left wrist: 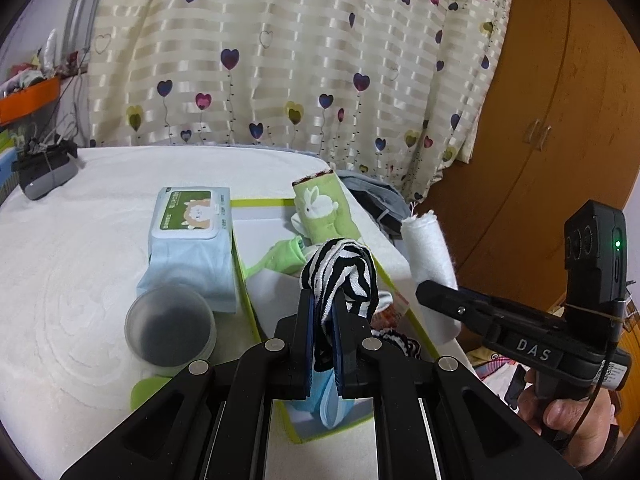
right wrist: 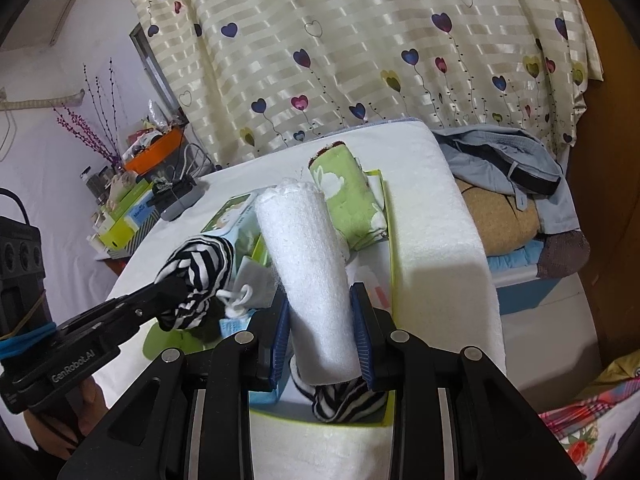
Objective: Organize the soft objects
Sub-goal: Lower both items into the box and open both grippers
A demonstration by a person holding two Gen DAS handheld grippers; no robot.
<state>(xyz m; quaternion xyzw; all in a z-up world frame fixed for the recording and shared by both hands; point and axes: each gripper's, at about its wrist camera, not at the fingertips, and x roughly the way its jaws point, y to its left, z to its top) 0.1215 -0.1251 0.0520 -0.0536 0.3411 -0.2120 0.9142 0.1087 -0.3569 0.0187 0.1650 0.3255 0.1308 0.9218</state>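
We see a black-and-white striped cloth [left wrist: 344,276] bunched up and clamped between the left gripper's fingers [left wrist: 306,320], lifted over the green-rimmed box [left wrist: 256,202]. A rolled white towel [right wrist: 316,264] stands tilted, pinched between the right gripper's fingers [right wrist: 362,332]. A rolled green rabbit-print towel [left wrist: 320,208] lies at the box's far end, and another striped piece [right wrist: 344,402] sits at the near end.

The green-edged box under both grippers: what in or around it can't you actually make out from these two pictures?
- Box floor, left wrist view: mostly hidden by the striped cloth held in the left gripper.
- Second striped piece, right wrist view: partly hidden by the white towel roll in the right gripper.
- Wipes pack print: too small to read.
- Grey cup contents: blurred, dark.
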